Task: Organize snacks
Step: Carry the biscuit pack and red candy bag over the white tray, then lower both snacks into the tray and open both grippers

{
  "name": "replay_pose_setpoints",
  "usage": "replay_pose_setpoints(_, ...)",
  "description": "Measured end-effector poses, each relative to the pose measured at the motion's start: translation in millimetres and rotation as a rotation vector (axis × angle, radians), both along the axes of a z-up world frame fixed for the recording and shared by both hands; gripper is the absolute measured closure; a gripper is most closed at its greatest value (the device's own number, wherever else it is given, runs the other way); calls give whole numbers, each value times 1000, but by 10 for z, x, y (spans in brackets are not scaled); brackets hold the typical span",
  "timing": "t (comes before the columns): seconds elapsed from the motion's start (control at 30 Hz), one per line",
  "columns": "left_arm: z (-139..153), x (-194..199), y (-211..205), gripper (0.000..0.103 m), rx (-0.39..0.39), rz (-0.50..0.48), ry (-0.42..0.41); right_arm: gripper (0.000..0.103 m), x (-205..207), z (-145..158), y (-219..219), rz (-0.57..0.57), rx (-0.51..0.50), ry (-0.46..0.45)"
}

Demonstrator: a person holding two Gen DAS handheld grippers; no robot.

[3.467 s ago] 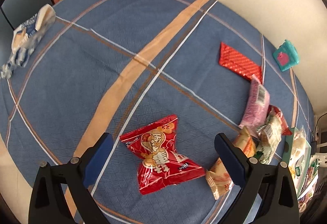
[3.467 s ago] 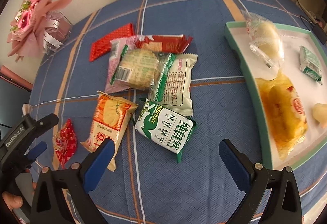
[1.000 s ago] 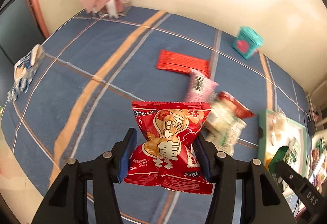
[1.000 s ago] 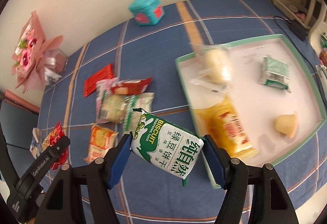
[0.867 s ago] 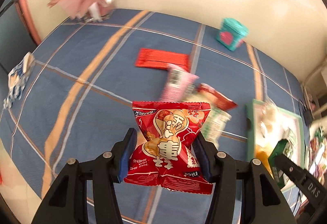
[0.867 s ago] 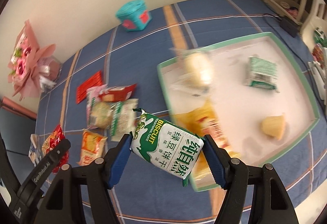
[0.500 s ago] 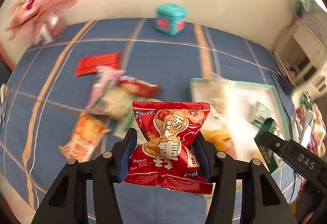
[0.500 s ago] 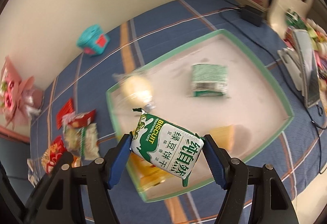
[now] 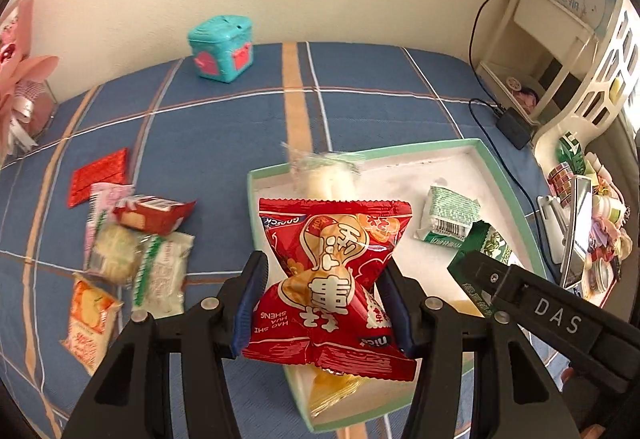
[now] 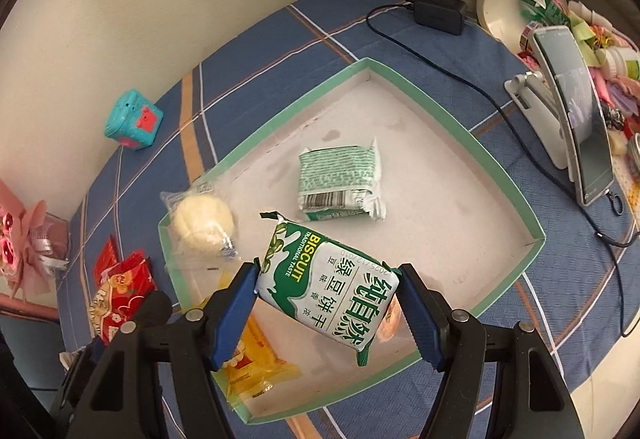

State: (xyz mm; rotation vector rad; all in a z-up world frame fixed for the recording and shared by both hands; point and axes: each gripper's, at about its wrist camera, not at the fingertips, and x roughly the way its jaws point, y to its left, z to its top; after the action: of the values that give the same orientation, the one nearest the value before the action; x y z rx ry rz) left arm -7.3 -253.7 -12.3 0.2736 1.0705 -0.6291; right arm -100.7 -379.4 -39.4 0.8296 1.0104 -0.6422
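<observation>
Above the blue plaid tablecloth (image 9: 380,107), you hold both grippers over the green-rimmed white tray (image 10: 456,127), the largest thing on the table. Your left gripper (image 9: 322,303) hangs over the tray's near-left part, its blue pads pinching a red snack packet (image 9: 332,271) at the waist so the wrapper flares out above and below. Your right gripper (image 10: 328,307) hovers above the tray's near side, its jaws clamped on the two ends of a green and white biscuit packet (image 10: 332,291), which sits tilted, printed side up, with the word BISCUIT legible. In the left wrist view the right gripper's black arm marked DAS shows at the lower right.

Inside the tray lie a pale green packet (image 10: 340,183) with its barcode facing you near the middle, a round pale bun in clear wrap (image 10: 204,221) at the left edge with its wrapper lapping over the rim, and a yellow packet (image 10: 256,363) in the near corner, partly hidden by the grippers.

Left of the tray, on the cloth, a loose cluster of snacks waits: a flat red packet (image 9: 98,175), a pink packet (image 9: 102,199), a red biscuit packet (image 9: 154,213), a clear-wrapped pale cake (image 9: 114,251), a white and green packet (image 9: 162,275), and an orange packet (image 9: 88,323) nearest you. A teal box (image 9: 220,51) stands by the wall.
</observation>
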Motion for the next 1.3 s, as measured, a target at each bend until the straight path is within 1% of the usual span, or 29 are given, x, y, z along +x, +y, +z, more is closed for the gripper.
replay_pose_setpoints(0.13, -110, 37, -132, 46, 3, -19, 19, 30, -2, -91, -123, -27, 3, 25)
replay_pose_setpoints(0.23, -188, 82, -200, 46, -6, -14, 44, 30, 18, -184, -217, -38, 21, 39)
replay_pose_setpoints(0.37, -300, 109, -288, 46, -18, -8, 79, 30, 64, -272, -290, -49, -14, 96)
replay_pose_setpoints(0.47, -362, 124, -341, 46, -17, -9, 100, 30, 56, -341, -350, -64, 3, 104)
replay_pose_setpoints(0.53, -407, 125, -366, 44, -12, -18, 115, 29, 55, -377, -380, -70, 1, 117)
replay_pose_setpoints(0.63, -433, 132, -354, 37, 0, -15, 130, 29, 41, -417, -411, -84, 6, 127)
replay_pose_setpoints(0.7, -425, 136, -335, 35, -1, -14, 140, 29, 31, -437, -413, -92, 17, 134)
replay_pose_setpoints(0.93, -313, 122, -231, 35, 21, -6, 145, 27, 45, -413, -361, -89, 26, 147)
replay_pose_setpoints(1.1, -143, 139, -32, 35, 22, 21, 129, 25, 43, -281, -244, -79, 14, 144)
replay_pose_setpoints(1.3, 38, 197, 273, 35, 36, 77, 75, 25, 6, -68, -54, -52, -11, 114)
